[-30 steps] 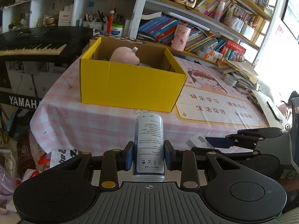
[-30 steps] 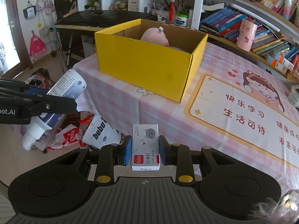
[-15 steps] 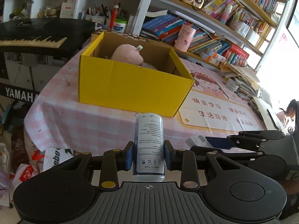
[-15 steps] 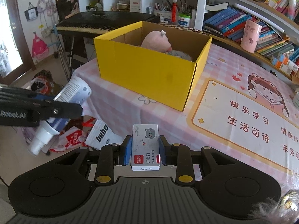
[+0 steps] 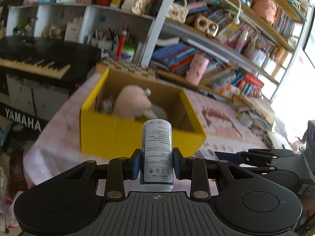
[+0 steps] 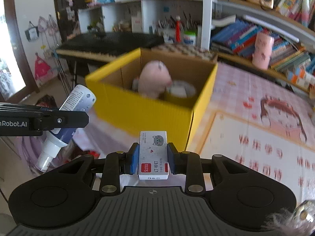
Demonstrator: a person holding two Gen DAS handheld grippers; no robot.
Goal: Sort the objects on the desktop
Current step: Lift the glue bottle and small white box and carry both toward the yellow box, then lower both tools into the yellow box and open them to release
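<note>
My left gripper (image 5: 157,164) is shut on a white spray bottle (image 5: 157,153) with blue print, held in front of the near wall of the yellow cardboard box (image 5: 126,135). My right gripper (image 6: 152,158) is shut on a small white staple box (image 6: 153,154) with a cat drawing. The yellow box (image 6: 145,114) sits on the pink checked tablecloth (image 6: 236,90) and holds a pink plush toy (image 6: 154,78) and a roll of tape (image 6: 182,90). In the right wrist view the left gripper (image 6: 49,119) and its spray bottle (image 6: 65,125) show at the left.
Bookshelves (image 5: 216,45) packed with books and a pink cup (image 5: 196,68) stand behind the table. A black Yamaha keyboard (image 5: 33,63) is at the left. A printed desk mat (image 6: 256,149) covers the table's right side. Bags lie on the floor at the left.
Both grippers rose and moved toward the yellow box, so its inside shows more from above. Each still holds its object.
</note>
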